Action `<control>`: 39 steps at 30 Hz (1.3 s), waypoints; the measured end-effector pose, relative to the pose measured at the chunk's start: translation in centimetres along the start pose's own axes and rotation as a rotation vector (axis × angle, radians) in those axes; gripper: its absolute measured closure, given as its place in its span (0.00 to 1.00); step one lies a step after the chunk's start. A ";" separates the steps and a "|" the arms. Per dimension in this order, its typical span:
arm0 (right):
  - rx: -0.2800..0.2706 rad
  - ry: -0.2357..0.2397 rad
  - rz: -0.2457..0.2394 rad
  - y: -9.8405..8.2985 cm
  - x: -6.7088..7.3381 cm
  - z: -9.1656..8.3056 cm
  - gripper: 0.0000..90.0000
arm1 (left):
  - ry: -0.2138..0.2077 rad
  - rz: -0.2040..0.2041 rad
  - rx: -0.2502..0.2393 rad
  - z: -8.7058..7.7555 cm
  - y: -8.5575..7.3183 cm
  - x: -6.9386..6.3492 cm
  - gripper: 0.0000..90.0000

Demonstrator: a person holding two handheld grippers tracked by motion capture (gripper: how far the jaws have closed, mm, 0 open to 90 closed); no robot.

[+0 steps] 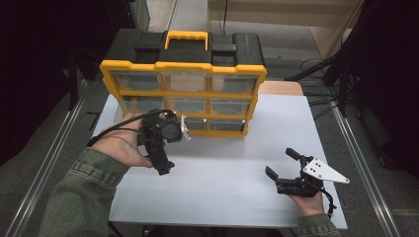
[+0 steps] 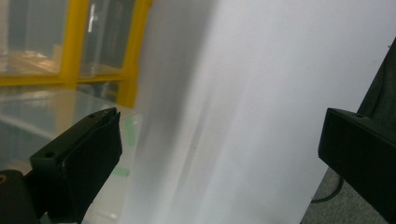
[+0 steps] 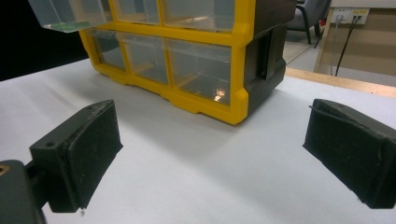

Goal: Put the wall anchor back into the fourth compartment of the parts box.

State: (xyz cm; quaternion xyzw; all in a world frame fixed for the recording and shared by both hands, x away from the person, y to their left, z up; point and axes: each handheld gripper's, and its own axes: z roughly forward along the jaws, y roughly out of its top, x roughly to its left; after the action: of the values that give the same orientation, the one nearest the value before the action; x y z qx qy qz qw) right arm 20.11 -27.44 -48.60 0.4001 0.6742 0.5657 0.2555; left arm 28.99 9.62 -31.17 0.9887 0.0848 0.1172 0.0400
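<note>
The high view looks down and forward toward twelve o'clock over the table [image 1: 227,168]. Both gripper views sit low and close, sharing the yellow drawer cabinet [image 3: 196,56] with it.

Drawer [image 2: 56,135] blurred, contents unclear

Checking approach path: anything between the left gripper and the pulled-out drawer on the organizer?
Nothing visible. The left gripper sits open right by the clear drawer at the lower left of the yellow organizer; bare white table elsewhere.
</note>
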 end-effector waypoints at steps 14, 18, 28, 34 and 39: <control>0.005 -0.001 -0.009 0.0 0.0 0.0 0.04 | -0.036 -0.017 0.029 4.7 -1.8 -1.9 0.04; 0.008 0.000 -0.006 0.0 0.0 0.1 0.04 | -0.044 -0.031 0.033 6.6 -2.4 -2.2 0.04; 0.012 0.002 -0.007 -0.1 0.1 0.1 0.04 | -0.050 -0.102 0.048 9.2 -3.8 -1.8 0.04; 0.012 0.001 -0.012 -0.1 0.1 0.2 0.04 | -0.050 -0.138 0.058 9.7 -5.7 -1.9 0.04; 0.015 0.001 -0.012 -0.1 0.2 0.2 0.04 | -0.043 -0.197 0.058 10.0 -7.9 -1.9 0.04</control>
State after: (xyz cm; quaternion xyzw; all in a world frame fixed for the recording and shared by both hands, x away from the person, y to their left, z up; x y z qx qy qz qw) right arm 20.17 -27.17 -48.72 0.3976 0.6810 0.5594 0.2553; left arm 28.26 16.47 -42.12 0.9785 0.1841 0.0890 0.0247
